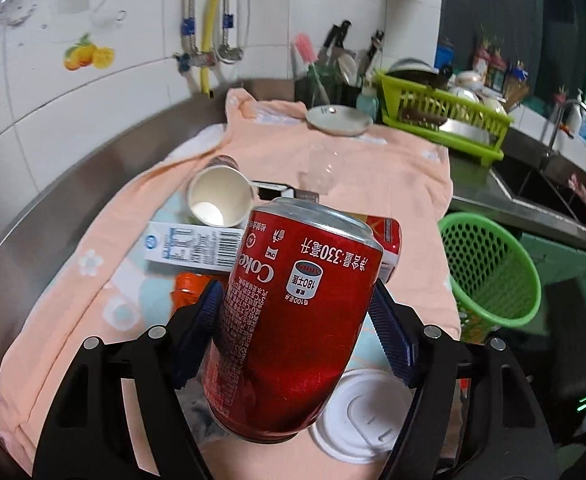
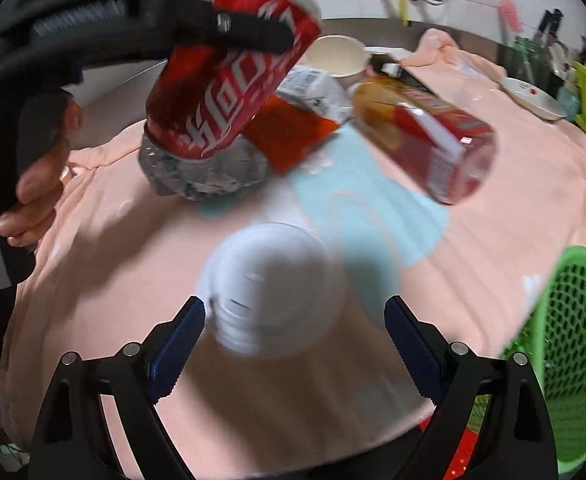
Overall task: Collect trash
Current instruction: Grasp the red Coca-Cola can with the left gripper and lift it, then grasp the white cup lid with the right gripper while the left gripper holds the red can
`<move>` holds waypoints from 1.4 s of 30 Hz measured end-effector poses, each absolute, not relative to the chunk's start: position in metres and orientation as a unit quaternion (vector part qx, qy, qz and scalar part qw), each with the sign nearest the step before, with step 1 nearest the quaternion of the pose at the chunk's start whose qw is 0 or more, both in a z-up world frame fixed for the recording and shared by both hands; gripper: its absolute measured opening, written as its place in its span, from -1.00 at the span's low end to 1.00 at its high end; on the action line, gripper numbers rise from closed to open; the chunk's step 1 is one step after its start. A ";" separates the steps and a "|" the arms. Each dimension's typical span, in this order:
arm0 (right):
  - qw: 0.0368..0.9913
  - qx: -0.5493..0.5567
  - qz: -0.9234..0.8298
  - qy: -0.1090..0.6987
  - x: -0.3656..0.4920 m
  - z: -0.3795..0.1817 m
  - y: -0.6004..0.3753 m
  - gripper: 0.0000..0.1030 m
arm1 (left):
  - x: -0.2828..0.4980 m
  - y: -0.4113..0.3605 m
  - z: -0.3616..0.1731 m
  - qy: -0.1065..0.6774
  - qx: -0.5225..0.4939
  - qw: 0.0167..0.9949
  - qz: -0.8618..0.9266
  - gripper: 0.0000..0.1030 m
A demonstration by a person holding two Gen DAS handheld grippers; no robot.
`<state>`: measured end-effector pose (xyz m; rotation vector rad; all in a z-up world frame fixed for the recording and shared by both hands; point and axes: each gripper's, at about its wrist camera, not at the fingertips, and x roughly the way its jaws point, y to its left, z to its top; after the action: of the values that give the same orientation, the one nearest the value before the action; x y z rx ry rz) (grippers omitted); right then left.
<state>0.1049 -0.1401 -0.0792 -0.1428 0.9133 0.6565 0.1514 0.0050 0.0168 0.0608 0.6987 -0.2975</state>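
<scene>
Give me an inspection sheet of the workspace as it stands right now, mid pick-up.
Surface: peach cloth with a pale blue patch covers the steel counter.
Job's things: red cola can lifted clear of the cloth; green mesh basket at the cloth's right edge; white lid, paper cup on its side, milk carton, orange wrapper, crumpled clear bottle, red-labelled bottle on the cloth.
Clutter: small plate, green dish rack.
Grippers: left gripper clamps the can; right gripper open above the lid.
Cables: yellow hose on the tiled wall.
Surroundings: sink to the right.
</scene>
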 end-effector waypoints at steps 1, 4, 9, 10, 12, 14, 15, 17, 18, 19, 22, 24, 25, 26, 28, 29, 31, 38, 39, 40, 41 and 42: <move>0.843 -0.070 0.313 0.432 0.106 -0.080 -0.136 0.72 | 0.149 0.009 0.019 0.339 0.026 0.930 -0.144 0.39; 0.843 -0.082 0.312 0.430 0.107 -0.084 -0.123 0.72 | 0.145 0.017 0.022 0.334 0.019 0.932 -0.138 0.39; 0.842 -0.090 0.307 0.434 0.113 -0.093 -0.113 0.71 | 0.140 0.027 0.024 0.333 0.013 0.934 -0.131 0.39; 0.841 -0.091 0.306 0.436 0.114 -0.096 -0.112 0.71 | 0.140 0.029 0.023 0.333 0.011 0.934 -0.130 0.39; 0.842 -0.091 0.306 0.436 0.114 -0.097 -0.112 0.70 | 0.141 0.030 0.022 0.335 0.009 0.933 -0.128 0.39; 0.843 -0.091 0.304 0.434 0.115 -0.097 -0.113 0.62 | 0.141 0.031 0.021 0.336 0.008 0.933 -0.127 0.38; 0.843 -0.090 0.304 0.434 0.115 -0.096 -0.114 0.62 | 0.141 0.031 0.020 0.337 0.007 0.933 -0.128 0.38; 0.842 -0.083 0.306 0.437 0.115 -0.096 -0.117 0.62 | 0.141 0.029 0.020 0.337 0.006 0.933 -0.128 0.38; 0.842 -0.084 0.306 0.436 0.114 -0.096 -0.117 0.62 | 0.141 0.029 0.020 0.337 0.006 0.933 -0.128 0.38; 0.843 -0.084 0.306 0.435 0.114 -0.096 -0.117 0.62 | 0.140 0.029 0.020 0.337 0.006 0.933 -0.128 0.38; 0.844 -0.079 0.307 0.432 0.113 -0.095 -0.119 0.62 | 0.139 0.028 0.020 0.337 0.007 0.933 -0.128 0.37; 0.845 -0.072 0.307 0.431 0.112 -0.093 -0.121 0.62 | 0.139 0.028 0.021 0.337 0.006 0.933 -0.127 0.37; 0.847 -0.068 0.306 0.430 0.112 -0.092 -0.123 0.62 | 0.139 0.028 0.021 0.337 0.006 0.933 -0.128 0.37; 0.848 -0.064 0.306 0.428 0.112 -0.090 -0.126 0.62 | 0.139 0.028 0.021 0.337 0.005 0.933 -0.128 0.37; 0.852 -0.060 0.303 0.423 0.111 -0.085 -0.131 0.62 | 0.139 0.026 0.021 0.337 0.005 0.933 -0.129 0.37; 0.854 -0.057 0.301 0.420 0.111 -0.082 -0.134 0.62 | 0.139 0.024 0.022 0.337 0.005 0.932 -0.131 0.37; 0.859 -0.053 0.295 0.414 0.111 -0.077 -0.142 0.62 | 0.139 0.020 0.022 0.336 0.007 0.932 -0.135 0.37; 0.885 -0.030 0.238 0.399 0.114 -0.061 -0.199 0.62 | 0.142 -0.005 0.024 0.336 0.009 0.928 -0.160 0.36; 0.888 -0.026 0.229 0.398 0.115 -0.060 -0.209 0.62 | 0.143 -0.013 0.024 0.336 0.011 0.927 -0.168 0.36; 0.893 -0.022 0.212 0.397 0.117 -0.059 -0.223 0.62 | 0.144 -0.018 0.024 0.337 0.013 0.926 -0.172 0.36; 0.896 -0.018 0.200 0.397 0.118 -0.058 -0.235 0.62 | 0.145 -0.026 0.024 0.337 0.016 0.924 -0.177 0.36; 0.899 -0.012 0.182 0.398 0.119 -0.058 -0.252 0.62 | 0.146 -0.034 0.024 0.338 0.018 0.923 -0.184 0.36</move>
<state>0.1194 -0.2524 -0.0580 -0.0256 0.8244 0.3775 0.1460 -0.0338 0.0235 0.0373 0.6941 -0.3775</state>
